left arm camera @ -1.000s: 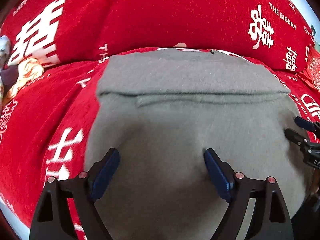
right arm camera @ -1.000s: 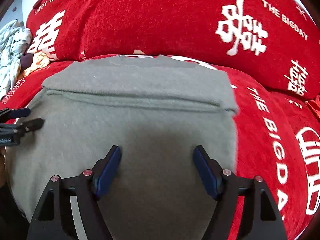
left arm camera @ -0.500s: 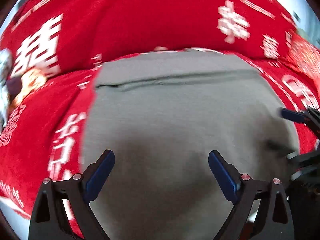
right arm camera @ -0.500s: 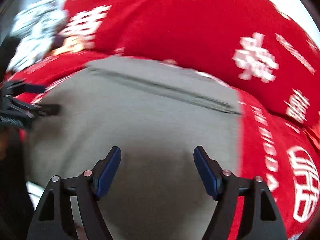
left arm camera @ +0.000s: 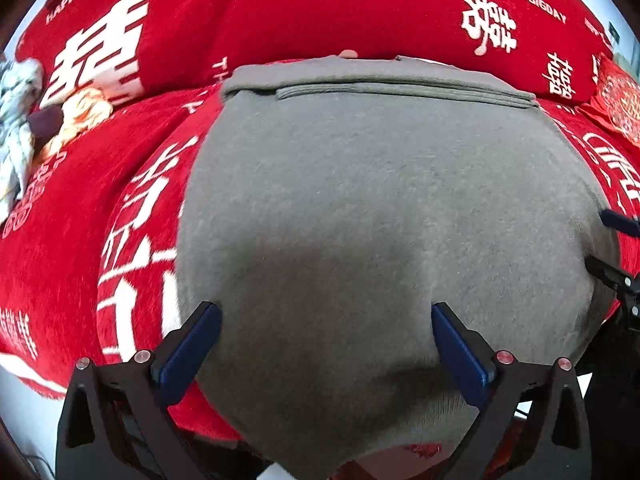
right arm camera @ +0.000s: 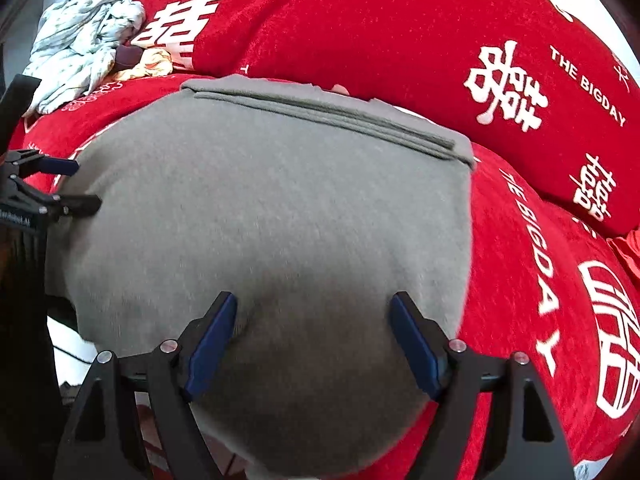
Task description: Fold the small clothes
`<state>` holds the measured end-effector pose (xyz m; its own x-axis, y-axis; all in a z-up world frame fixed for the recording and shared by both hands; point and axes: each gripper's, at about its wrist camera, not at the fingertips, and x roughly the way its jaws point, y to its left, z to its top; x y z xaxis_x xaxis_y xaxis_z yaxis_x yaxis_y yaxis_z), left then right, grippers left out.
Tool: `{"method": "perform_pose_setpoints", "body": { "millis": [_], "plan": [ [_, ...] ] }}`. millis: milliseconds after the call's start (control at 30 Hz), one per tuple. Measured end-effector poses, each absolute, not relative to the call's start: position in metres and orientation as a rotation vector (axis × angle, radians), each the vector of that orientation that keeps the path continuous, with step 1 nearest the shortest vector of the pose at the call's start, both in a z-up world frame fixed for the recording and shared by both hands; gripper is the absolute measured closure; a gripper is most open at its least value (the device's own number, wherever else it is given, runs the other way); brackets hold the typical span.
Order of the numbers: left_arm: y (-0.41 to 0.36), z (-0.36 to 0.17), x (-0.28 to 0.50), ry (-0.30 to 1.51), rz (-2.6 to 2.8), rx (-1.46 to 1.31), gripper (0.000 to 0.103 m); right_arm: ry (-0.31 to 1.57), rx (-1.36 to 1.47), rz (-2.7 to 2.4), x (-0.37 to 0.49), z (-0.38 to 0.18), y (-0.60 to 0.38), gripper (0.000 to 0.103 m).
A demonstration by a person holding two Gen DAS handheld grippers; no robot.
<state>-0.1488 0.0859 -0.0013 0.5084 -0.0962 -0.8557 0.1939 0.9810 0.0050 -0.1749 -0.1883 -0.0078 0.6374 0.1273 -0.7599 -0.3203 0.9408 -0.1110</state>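
A grey garment [left arm camera: 380, 208] lies flat on a red sofa seat, its far part folded over into a layered band [left arm camera: 392, 88]. It also shows in the right wrist view [right arm camera: 272, 220]. My left gripper [left arm camera: 326, 344] is open and empty, above the garment's near left part. My right gripper [right arm camera: 314, 336] is open and empty, above the near right part. Each gripper shows at the edge of the other's view: the right one [left arm camera: 616, 248] and the left one [right arm camera: 60, 184], both open over the garment's side edges.
The red cover with white lettering [right arm camera: 540, 280] drapes the seat and the backrest [left arm camera: 320, 8]. A heap of pale and orange clothes [right arm camera: 84, 40] lies at the far left, also in the left wrist view [left arm camera: 24, 120]. A red patterned cushion [left arm camera: 620, 100] sits far right.
Both grippers have pulled back toward the garment's near edge, staying open. The folded band now looks farther away. The garment has not moved.
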Motion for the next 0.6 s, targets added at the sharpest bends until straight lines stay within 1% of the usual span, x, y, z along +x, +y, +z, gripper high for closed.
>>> {"method": "perform_pose_setpoints", "body": {
  "millis": [167,267,333,433,600],
  "plan": [
    [0.126,0.013,-0.164,0.993,-0.167,-0.057,0.000,0.864,-0.199,0.162,-0.187,0.001,-0.208,0.023],
    [0.155,0.010,-0.165,1.009,-0.192,-0.184,0.000,0.875,-0.069,0.131,-0.197,0.001,-0.237,0.023],
    [0.165,-0.002,-0.159,1.055,-0.210,-0.247,0.000,0.903,0.023,0.161,-0.201,-0.005,-0.253,0.023],
    [0.170,-0.018,-0.156,1.107,-0.249,-0.334,0.000,0.906,0.117,0.220,-0.205,-0.012,-0.269,0.023],
    [0.147,-0.017,-0.161,1.096,-0.323,-0.293,0.000,0.899,0.154,0.302,-0.207,-0.015,-0.271,0.022]
  ]
}}
